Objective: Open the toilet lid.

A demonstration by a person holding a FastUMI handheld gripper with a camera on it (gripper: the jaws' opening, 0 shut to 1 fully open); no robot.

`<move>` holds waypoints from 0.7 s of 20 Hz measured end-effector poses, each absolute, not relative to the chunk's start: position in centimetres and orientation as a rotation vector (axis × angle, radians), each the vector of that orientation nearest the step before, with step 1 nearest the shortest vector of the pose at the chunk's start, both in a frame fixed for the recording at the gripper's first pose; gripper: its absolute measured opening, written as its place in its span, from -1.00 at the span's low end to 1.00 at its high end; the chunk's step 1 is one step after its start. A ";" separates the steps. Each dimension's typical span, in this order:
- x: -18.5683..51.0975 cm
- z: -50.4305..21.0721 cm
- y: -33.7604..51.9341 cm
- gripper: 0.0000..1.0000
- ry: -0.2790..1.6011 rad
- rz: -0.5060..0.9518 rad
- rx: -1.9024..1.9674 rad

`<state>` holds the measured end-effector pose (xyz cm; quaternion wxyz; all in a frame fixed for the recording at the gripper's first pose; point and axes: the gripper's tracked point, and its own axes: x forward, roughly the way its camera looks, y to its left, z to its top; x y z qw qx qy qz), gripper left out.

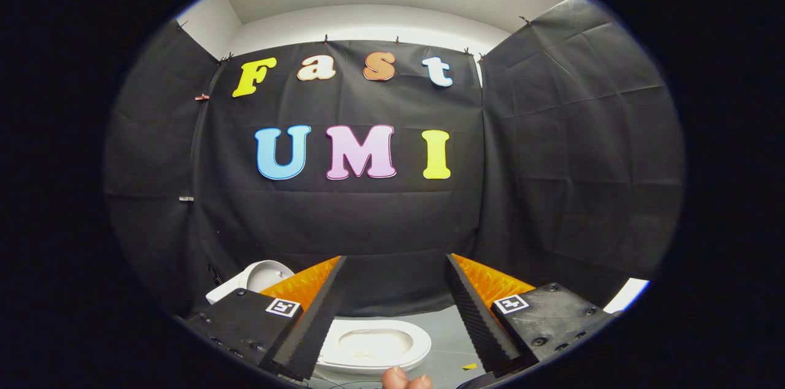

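a: gripper (395, 266) status? what are the fingers doing?

b: jaws wide apart, holding nothing. both black ribbed fingers (316, 321) run forward with orange backing on their outer sides, and nothing is pressed between them. each finger base carries a square marker tag.

a: toilet location?

b: toilet seat (375, 345) sits low in the gap between the fingers, nearer the left finger, which hides its left rim. white oval ring with the bowl opening visible inside it. it is below the fingertips, not touching either finger.

a: lid?

b: toilet lid (260, 278) looks to be the white curved piece just outside the left finger, up and away from the seat, partly hidden by the finger's base. cannot tell its exact angle.

a: anything else near the seat?

b: fingertips of a hand (406, 380) just in front of the seat. grey floor (451, 340) to the seat's right. black cloth wall (392, 217) stands behind the seat, beyond the fingertips.
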<state>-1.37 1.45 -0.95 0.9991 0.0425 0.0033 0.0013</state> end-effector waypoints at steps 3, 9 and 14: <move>-1.2 -0.9 1.2 0.97 0.004 -0.005 0.085; -1.2 -0.9 1.4 0.97 0.006 -0.002 0.088; -1.5 -0.8 1.9 0.97 0.001 0.008 0.076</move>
